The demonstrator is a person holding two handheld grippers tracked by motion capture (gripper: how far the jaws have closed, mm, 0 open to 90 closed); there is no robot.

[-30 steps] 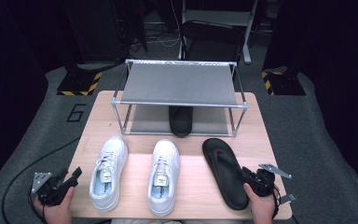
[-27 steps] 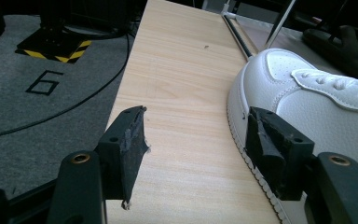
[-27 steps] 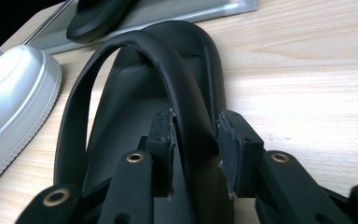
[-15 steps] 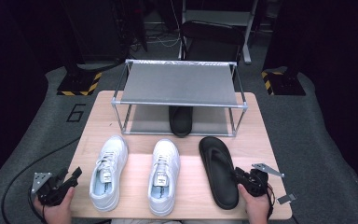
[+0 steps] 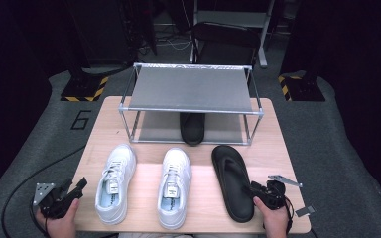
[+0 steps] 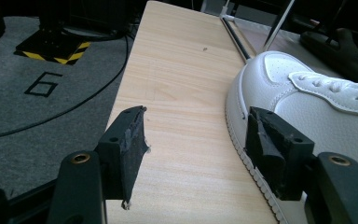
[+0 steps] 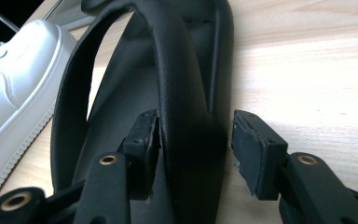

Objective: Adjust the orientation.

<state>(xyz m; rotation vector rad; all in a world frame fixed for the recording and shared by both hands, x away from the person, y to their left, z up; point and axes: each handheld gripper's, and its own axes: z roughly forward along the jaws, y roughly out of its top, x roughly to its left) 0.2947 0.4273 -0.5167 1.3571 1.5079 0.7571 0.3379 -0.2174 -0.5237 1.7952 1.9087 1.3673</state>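
Black rubber fingers (image 7: 258, 154) of the right gripper (image 5: 259, 190) have just been opening and stand wide astride the flip-flop (image 5: 233, 181) strap, releasing it on the tabletop (image 5: 203, 198) beside the white sneakers (image 5: 173, 186). Back straight off without snagging the strap. Left gripper (image 5: 74, 190) fingers gape, empty.

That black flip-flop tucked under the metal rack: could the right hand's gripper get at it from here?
Probably yes: the black flip-flop under the grey metal rack pokes out of the rack's open front, and bare table lies between it and the right gripper.
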